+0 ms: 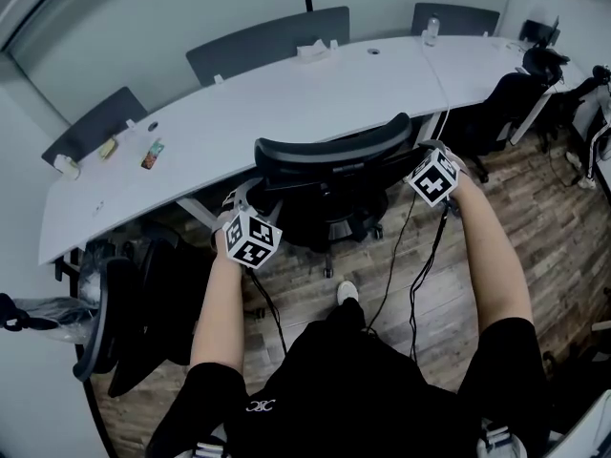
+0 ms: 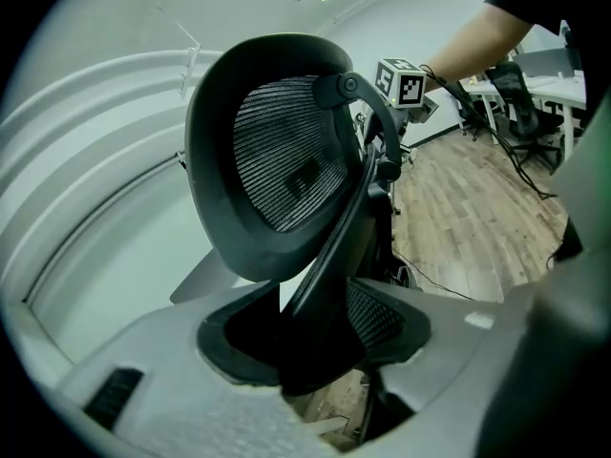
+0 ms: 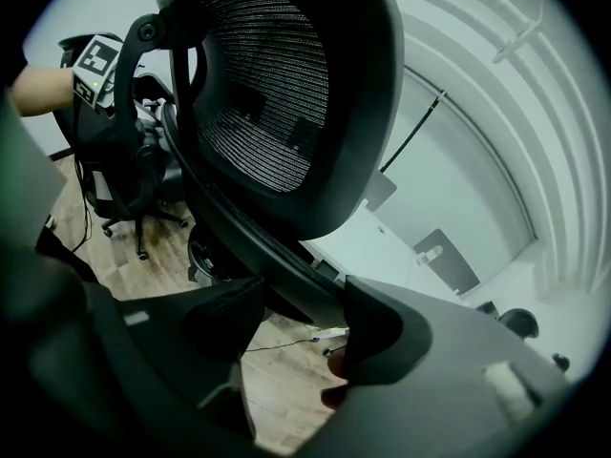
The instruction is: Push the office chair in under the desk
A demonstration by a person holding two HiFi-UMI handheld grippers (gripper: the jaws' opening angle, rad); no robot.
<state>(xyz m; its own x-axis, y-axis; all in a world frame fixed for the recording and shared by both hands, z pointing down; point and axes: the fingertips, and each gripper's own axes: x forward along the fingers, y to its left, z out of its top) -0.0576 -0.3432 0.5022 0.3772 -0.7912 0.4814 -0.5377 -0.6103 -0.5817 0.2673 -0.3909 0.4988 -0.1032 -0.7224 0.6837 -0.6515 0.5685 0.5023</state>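
Observation:
A black mesh-backed office chair (image 1: 329,184) stands facing the long white curved desk (image 1: 286,103), its seat partly beneath the desk edge. My left gripper (image 1: 250,237) is at the chair's left side and my right gripper (image 1: 434,176) at its right side. In the left gripper view the chair's backrest (image 2: 277,151) rises ahead, and its dark back-frame bar fills the gap of my left gripper (image 2: 315,342), which is shut on it. In the right gripper view the backrest (image 3: 277,93) looms above, and the curved frame bar runs between the pads of my right gripper (image 3: 301,318).
Another black chair (image 1: 143,303) stands at the left and one more (image 1: 506,103) at the far right. Grey divider panels (image 1: 267,46) line the desk's back. A tissue box (image 1: 310,51) and a bottle (image 1: 431,29) sit on the desk. Cables (image 1: 406,256) trail over the wooden floor.

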